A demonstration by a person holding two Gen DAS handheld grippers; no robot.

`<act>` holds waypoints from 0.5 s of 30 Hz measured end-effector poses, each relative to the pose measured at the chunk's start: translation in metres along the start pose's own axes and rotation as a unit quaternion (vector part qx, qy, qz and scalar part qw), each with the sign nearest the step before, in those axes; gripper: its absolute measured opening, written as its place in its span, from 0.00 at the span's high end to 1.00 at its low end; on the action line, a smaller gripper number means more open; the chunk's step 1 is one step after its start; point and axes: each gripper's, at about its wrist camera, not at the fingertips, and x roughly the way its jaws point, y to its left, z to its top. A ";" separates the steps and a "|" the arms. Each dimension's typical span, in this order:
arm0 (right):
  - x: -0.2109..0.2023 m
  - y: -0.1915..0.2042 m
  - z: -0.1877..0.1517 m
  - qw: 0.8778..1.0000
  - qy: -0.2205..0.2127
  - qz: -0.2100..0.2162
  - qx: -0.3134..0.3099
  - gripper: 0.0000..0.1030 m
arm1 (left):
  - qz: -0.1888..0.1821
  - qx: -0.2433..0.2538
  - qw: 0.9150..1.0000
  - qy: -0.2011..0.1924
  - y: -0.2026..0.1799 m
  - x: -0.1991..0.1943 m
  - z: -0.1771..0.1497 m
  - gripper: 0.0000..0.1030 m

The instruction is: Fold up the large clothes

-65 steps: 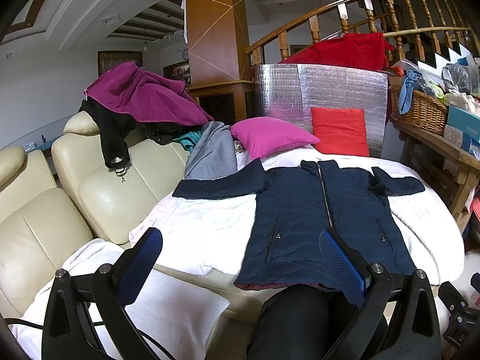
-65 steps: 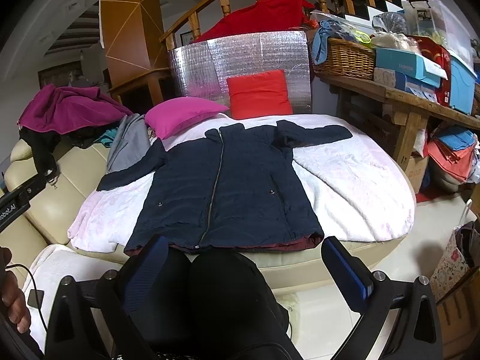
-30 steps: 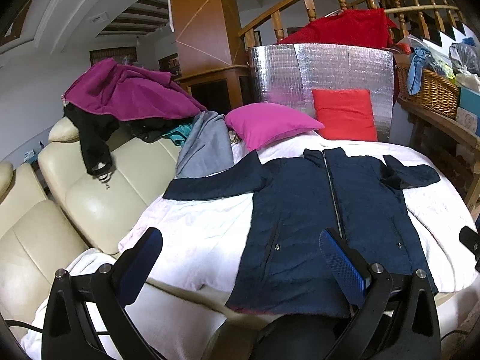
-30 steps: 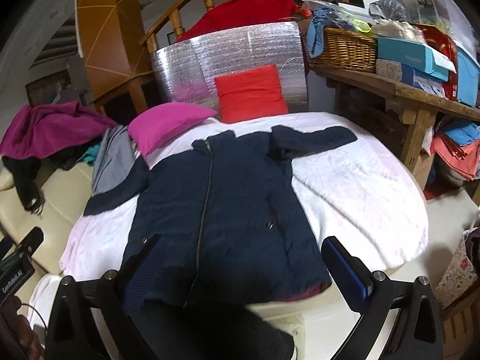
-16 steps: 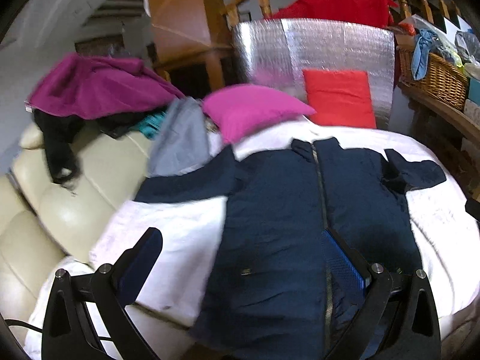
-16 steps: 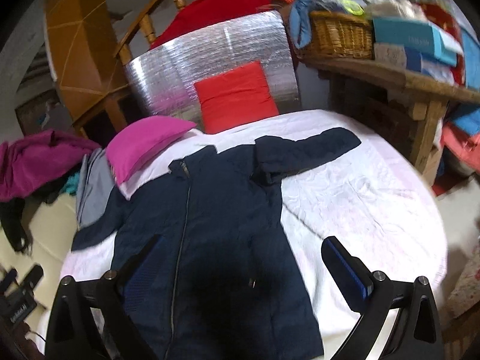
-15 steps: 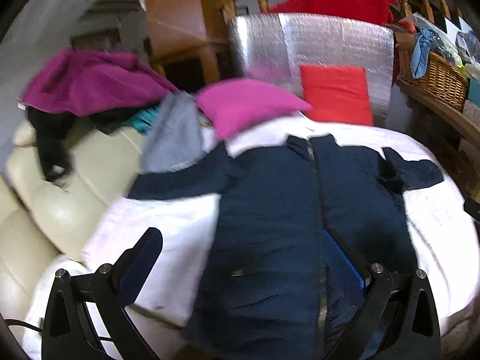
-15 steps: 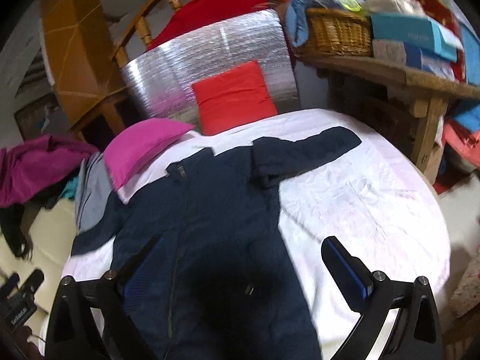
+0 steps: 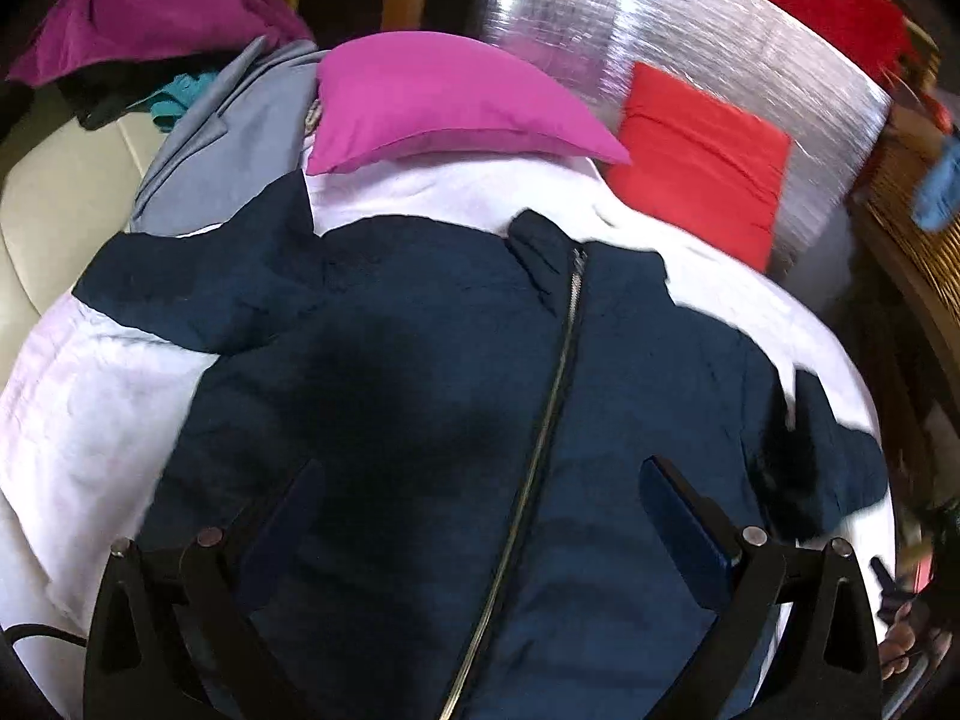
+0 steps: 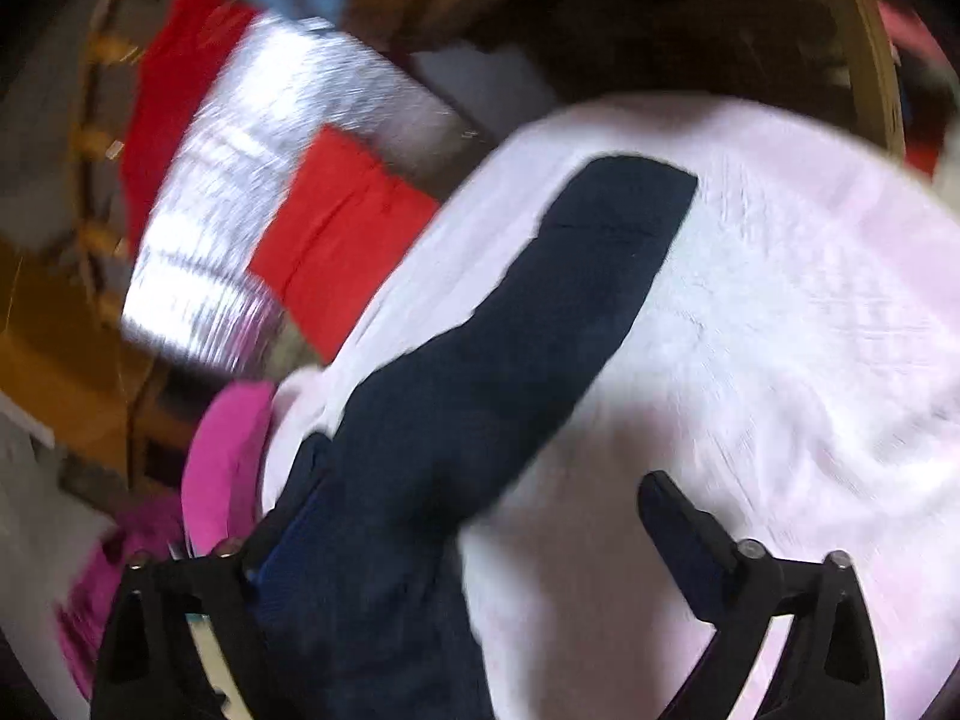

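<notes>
Fold not started, in my read. Navy coat (image 9: 456, 396) lies flat, zipped, front up on the white quilt (image 9: 78, 420), sleeves spread to both sides.

Left tongs (image 9: 480, 516) released, jaws wide, over the coat's chest astride the zipper, holding nothing. Right tongs (image 10: 474, 528) also released and empty, over the coat's right sleeve (image 10: 540, 312); can't tell if either touches fabric. Right view is motion-blurred.

Next, I'd judge: pinch that sleeve near the cuff and carry it across the coat's body. Padded fabric looks thick, so I'd take a deep bite.

Around the coat: magenta pillow (image 9: 444, 102) just beyond the collar, red cushion (image 9: 702, 162) further back against the silver foil panel (image 9: 660, 42), grey garment (image 9: 228, 138) by the left sleeve. None lies on the coat.
</notes>
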 end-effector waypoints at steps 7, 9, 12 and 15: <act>0.073 -0.027 0.034 0.997 0.010 -0.012 0.069 0.21 | 0.064 0.010 0.997 -0.048 0.016 0.028 0.012 0.00; 0.081 -0.024 0.042 0.997 -0.014 -0.015 0.072 0.26 | 0.069 0.004 0.997 -0.045 0.029 0.034 0.021 0.00; 0.094 -0.021 0.056 0.996 -0.018 -0.044 0.071 0.55 | 0.082 -0.013 0.996 -0.045 0.050 0.035 0.035 0.00; 0.100 -0.014 0.061 0.996 -0.020 -0.062 0.058 0.80 | 0.080 -0.025 0.996 -0.041 0.070 0.029 0.045 0.00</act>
